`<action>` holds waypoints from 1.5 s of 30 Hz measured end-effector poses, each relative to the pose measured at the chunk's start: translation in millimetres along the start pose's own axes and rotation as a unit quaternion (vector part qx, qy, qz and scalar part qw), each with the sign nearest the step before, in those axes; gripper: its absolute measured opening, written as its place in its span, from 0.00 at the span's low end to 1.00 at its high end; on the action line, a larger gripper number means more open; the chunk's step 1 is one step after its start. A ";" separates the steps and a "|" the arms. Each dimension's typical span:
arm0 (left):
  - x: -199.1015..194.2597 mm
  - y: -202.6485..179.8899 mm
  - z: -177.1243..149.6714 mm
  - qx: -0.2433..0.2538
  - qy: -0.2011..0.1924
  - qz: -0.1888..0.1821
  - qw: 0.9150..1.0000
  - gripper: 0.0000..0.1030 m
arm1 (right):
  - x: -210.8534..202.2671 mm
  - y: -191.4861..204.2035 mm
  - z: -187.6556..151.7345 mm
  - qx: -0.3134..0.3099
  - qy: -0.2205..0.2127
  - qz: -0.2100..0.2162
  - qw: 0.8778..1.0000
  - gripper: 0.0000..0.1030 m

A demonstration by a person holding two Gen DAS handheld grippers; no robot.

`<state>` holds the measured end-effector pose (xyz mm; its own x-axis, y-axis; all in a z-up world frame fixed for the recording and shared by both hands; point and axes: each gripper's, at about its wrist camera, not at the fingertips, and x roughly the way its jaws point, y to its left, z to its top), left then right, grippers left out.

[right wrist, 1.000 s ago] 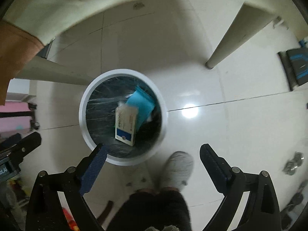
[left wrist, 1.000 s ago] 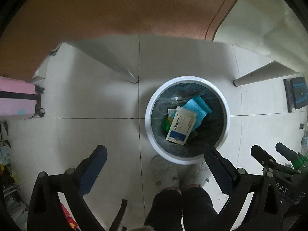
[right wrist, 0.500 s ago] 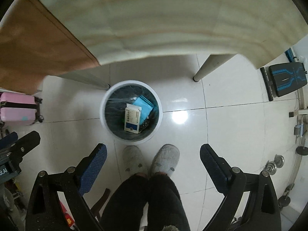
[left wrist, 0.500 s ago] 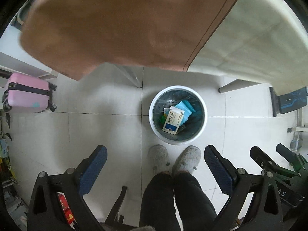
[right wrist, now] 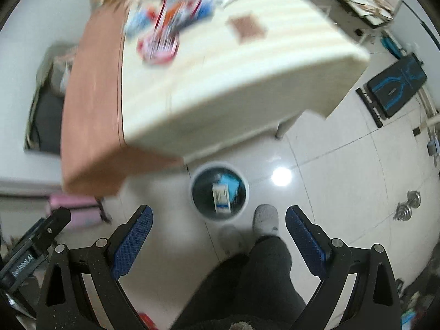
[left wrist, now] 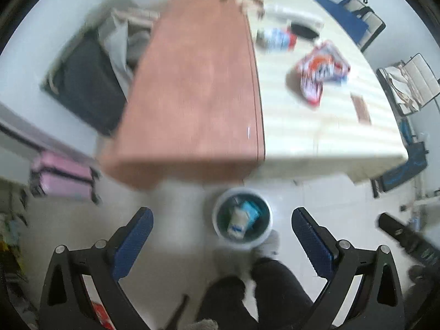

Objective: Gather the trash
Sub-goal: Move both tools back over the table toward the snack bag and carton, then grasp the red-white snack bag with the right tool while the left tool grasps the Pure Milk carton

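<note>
Round white bin (left wrist: 242, 243) now farther below.

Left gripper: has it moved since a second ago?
Yes. The left gripper has risen away from the trash bin, which looks smaller, with the tabletop visible from above.

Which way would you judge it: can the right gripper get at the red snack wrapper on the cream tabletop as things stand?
Probably yes: the right gripper is open and empty, and the red snack wrapper lies uncovered on the cream tabletop.
</note>
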<state>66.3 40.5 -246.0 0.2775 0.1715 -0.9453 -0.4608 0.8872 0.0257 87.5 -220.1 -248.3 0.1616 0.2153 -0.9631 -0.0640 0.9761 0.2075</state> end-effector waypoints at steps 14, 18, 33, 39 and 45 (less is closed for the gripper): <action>97.3 -1.1 102.8 -0.062 0.033 0.213 0.975 1.00 | 142.0 97.2 218.6 0.050 0.035 0.027 0.998 0.96; 114.1 4.7 110.2 -0.073 0.056 0.224 0.970 1.00 | 169.0 124.4 241.4 0.021 0.031 -0.010 0.999 0.85; 100.4 -78.9 178.4 -0.012 0.020 0.130 0.991 1.00 | 100.8 53.3 253.8 -0.068 0.046 0.070 0.994 0.20; 127.2 -126.1 235.9 0.162 0.004 0.104 0.981 1.00 | 78.4 0.2 282.7 -0.008 0.045 0.089 0.995 0.20; 186.1 -142.3 279.7 0.295 0.077 0.107 0.947 0.99 | 93.0 -21.6 336.0 0.017 0.042 0.050 0.998 0.20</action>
<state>419.2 66.0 -334.7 0.0836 0.3492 -0.9333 0.0702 0.9322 0.3551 434.8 -211.7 -284.6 0.0725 0.3107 -0.9477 -0.0421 0.9503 0.3084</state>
